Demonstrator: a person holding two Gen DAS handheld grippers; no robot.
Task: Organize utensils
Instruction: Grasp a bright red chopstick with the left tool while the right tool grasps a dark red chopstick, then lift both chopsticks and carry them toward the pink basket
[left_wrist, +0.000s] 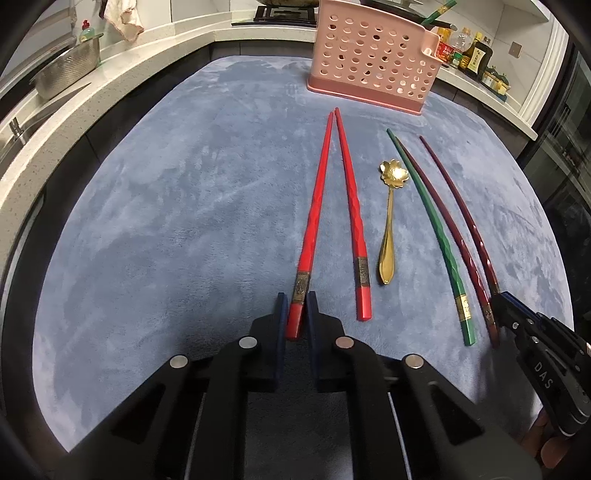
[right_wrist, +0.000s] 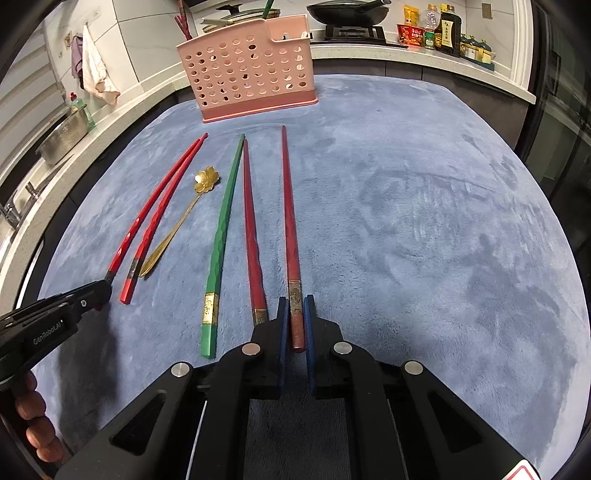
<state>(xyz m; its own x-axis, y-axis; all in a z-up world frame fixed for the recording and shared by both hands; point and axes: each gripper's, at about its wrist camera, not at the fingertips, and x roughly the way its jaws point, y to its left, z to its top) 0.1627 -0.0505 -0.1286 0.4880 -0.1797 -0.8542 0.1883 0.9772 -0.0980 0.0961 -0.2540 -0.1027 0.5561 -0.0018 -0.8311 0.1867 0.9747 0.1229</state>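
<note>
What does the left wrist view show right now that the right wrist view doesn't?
Left wrist only: the left hand-held gripper seen close, shut on the bright red chopstick at its butt end.

Right wrist only: the right hand-held gripper close up, shut on the dark red chopstick; a wok on the stove.

Both: the pink holder, gold flower spoon, green chopstick, second bright red chopstick, second dark red chopstick, blue cloth.
</note>
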